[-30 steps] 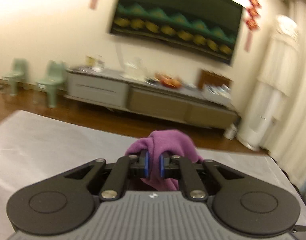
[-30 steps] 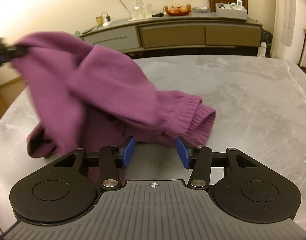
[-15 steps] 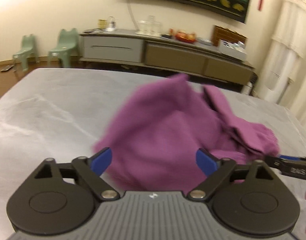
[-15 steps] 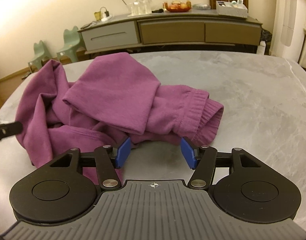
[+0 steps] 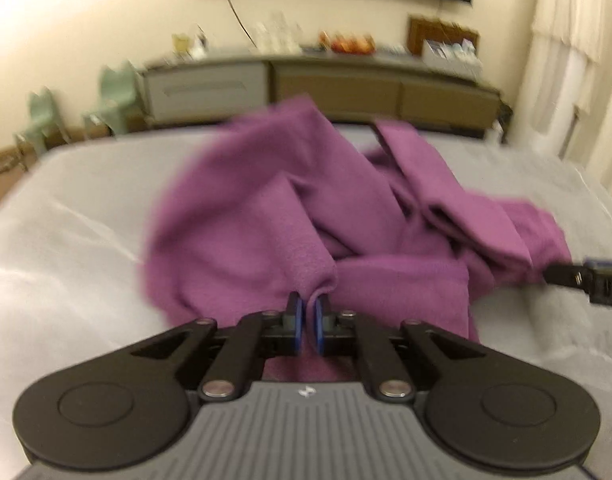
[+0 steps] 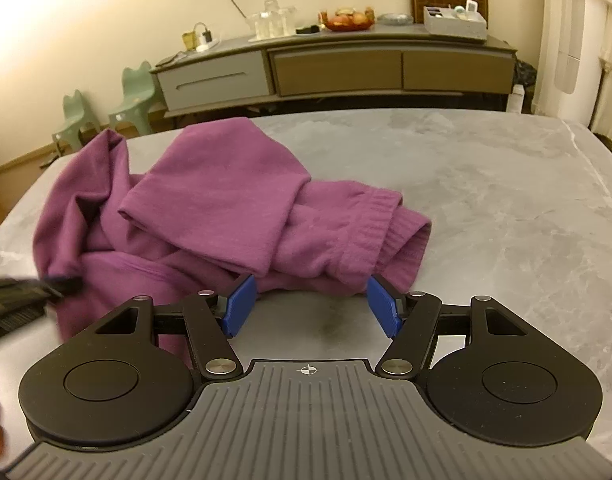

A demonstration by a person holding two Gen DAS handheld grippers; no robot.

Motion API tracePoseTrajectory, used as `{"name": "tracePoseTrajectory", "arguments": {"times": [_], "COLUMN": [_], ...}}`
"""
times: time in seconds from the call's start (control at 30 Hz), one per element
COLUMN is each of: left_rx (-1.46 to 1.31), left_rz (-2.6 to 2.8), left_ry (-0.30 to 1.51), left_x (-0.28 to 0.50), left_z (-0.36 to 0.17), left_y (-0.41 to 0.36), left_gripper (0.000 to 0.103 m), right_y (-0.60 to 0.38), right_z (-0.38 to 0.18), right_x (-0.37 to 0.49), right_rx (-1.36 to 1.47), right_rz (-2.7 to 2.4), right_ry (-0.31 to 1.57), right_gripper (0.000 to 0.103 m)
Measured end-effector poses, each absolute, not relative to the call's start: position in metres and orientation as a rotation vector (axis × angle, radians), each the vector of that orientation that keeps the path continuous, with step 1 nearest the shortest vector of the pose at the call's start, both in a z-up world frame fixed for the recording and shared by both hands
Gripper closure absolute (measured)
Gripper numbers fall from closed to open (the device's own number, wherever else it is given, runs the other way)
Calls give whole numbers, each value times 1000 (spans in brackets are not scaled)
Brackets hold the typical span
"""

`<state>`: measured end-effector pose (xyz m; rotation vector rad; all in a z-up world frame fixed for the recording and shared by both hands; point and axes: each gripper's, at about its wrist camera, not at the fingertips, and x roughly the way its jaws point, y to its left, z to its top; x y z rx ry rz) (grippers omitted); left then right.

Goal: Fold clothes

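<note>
Left gripper just snapped closed, pinching a fold of the purple garment crumpled on the table. Right gripper wide, has been opening, nothing between pads. Left view blurred; garment's underside hidden.

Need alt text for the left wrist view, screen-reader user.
The left gripper, jaws shut, pinches a fold of a crumpled purple garment lying on a grey table. The right gripper's dark tip enters from the right edge beside the cloth. A blurred sideboard and two green chairs stand behind.
</note>
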<state>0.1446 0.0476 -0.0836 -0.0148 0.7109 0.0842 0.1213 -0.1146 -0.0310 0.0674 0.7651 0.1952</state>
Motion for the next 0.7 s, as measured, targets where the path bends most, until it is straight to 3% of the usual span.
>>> {"name": "tracePoseTrajectory", "arguments": {"times": [0.2, 0.33, 0.4, 0.43, 0.47, 0.53, 0.63, 0.7], "left_rx": [-116, -229, -220, -206, -189, -154, -70, -5], "left_rz": [322, 422, 382, 360, 340, 302, 205, 156], "left_ry": [548, 598, 649, 668, 676, 669, 696, 706], "left_x": [94, 77, 73, 72, 70, 71, 92, 108], "left_z": [-26, -27, -37, -41, -45, -52, -63, -73], "left_y": [139, 199, 198, 194, 188, 170, 136, 117], "left_gripper": [97, 95, 86, 72, 52, 30, 20, 20], "right_y": [-112, -108, -106, -105, -102, -95, -80, -71], "right_z": [-34, -37, -38, -38, -39, -41, -48, -58], "right_x": [121, 124, 126, 126, 128, 132, 139, 146], "right_rx": [58, 54, 57, 55, 44, 21, -71, -163], "right_rz": [195, 193, 188, 184, 192, 209, 263, 271], "right_ry": [767, 777, 771, 765, 758, 743, 694, 672], "right_gripper": [35, 31, 21, 16, 14, 12, 8, 20]}}
